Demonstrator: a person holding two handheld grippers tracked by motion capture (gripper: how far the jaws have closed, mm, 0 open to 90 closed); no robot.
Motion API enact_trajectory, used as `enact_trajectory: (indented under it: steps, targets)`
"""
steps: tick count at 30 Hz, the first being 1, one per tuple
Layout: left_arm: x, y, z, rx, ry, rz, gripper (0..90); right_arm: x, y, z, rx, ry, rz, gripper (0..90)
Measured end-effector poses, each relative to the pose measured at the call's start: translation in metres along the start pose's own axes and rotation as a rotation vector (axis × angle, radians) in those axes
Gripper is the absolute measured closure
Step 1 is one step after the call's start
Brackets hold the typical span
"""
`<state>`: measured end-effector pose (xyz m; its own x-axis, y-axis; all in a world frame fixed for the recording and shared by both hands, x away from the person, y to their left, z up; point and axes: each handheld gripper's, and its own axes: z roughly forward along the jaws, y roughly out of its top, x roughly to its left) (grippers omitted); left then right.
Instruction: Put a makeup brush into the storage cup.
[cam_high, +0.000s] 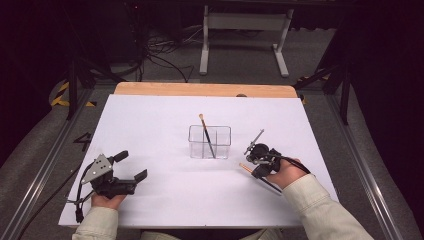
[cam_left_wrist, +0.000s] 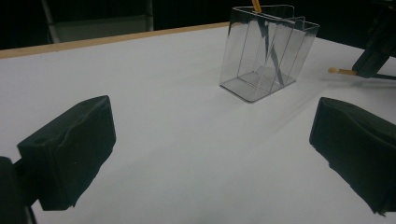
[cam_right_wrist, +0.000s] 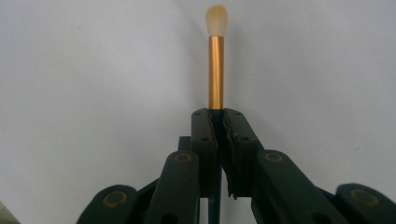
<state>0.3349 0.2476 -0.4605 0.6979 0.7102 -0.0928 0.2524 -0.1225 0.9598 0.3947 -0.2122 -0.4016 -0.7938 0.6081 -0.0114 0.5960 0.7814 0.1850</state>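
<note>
A clear plastic container stands in the middle of the white sheet, and a thin brush leans inside it with its bristles up. To its right my right gripper is shut on a second brush, low over the sheet. In the right gripper view the jaws of my right gripper clamp this brush just below its gold ferrule, with the pale bristles pointing away. My left gripper rests at the front left, open and with nothing between its jaws. The left gripper view shows the container ahead of them.
The white sheet covers a wooden table whose bare edge shows at the back. Behind the table stand a white metal frame and loose cables on the floor. Rails run along both sides.
</note>
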Motion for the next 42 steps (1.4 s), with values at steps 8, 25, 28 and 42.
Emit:
enact_trajectory:
  steps: [8, 25, 28, 42]
  targets:
    - [0.000, 0.000, 0.000, -0.001, 0.000, 0.001, 1.0, -0.001, -0.003, -0.022, -0.097, -0.001, -0.015, 83.8]
    - [0.000, 0.000, 0.000, -0.003, 0.000, 0.002, 1.0, -0.003, -0.014, -0.064, -0.315, -0.030, -0.019, 83.8]
    - [0.000, 0.000, 0.000, -0.002, 0.000, 0.006, 1.0, -0.003, -0.016, -0.071, -0.376, -0.039, -0.014, 83.8]
    - [0.000, 0.000, 0.000, -0.004, 0.000, 0.005, 1.0, -0.002, -0.025, -0.089, -0.549, -0.065, -0.026, 83.8]
